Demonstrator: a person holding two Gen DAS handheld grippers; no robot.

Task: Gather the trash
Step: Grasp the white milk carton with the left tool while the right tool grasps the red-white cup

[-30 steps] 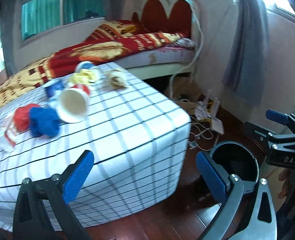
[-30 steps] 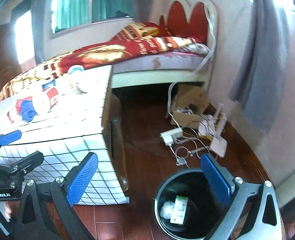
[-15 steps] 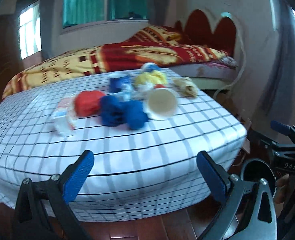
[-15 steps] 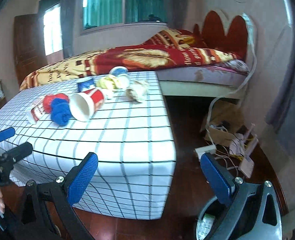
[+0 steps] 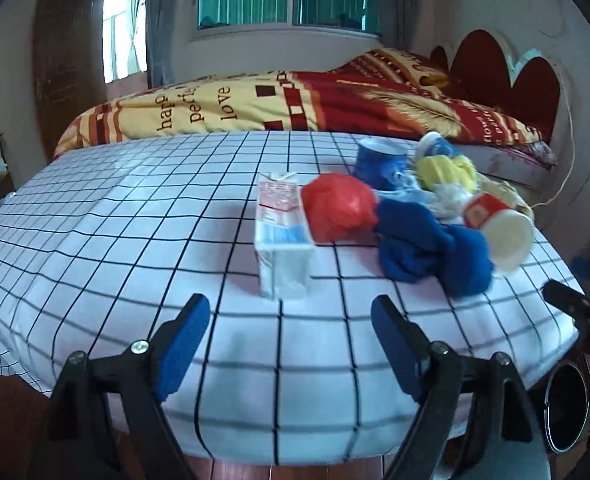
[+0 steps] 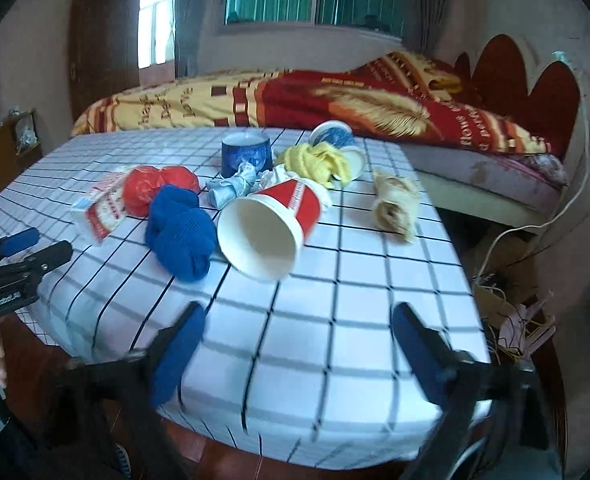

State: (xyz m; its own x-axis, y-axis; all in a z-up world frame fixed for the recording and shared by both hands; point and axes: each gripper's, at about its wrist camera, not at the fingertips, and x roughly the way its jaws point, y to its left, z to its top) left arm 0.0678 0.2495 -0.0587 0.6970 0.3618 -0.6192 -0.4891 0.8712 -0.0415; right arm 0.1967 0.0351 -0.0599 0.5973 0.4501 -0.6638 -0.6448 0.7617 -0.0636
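Note:
Trash lies on a table with a white checked cloth [image 5: 135,248]. A white and red carton [image 5: 281,236] lies nearest my left gripper [image 5: 291,336], which is open and empty just in front of it. A red bag [image 5: 339,208], blue cloth [image 5: 431,248] and a tipped red paper cup [image 5: 499,232] lie to its right. My right gripper [image 6: 299,344] is open and empty, facing the mouth of the red paper cup [image 6: 267,228]. Blue cloth [image 6: 179,232], the carton [image 6: 101,208], a blue cup [image 6: 247,156], yellow cloth [image 6: 319,162] and a brown wad [image 6: 395,200] lie around.
A black bin [image 5: 567,408] stands on the wood floor at the table's right corner. A bed with a red and yellow blanket [image 5: 295,104] runs behind the table. Cables and a box [image 6: 507,292] lie on the floor to the right.
Both grippers swung left from the bin and floor and rose toward the table. The trash now sits close in front of them. Both stay open.

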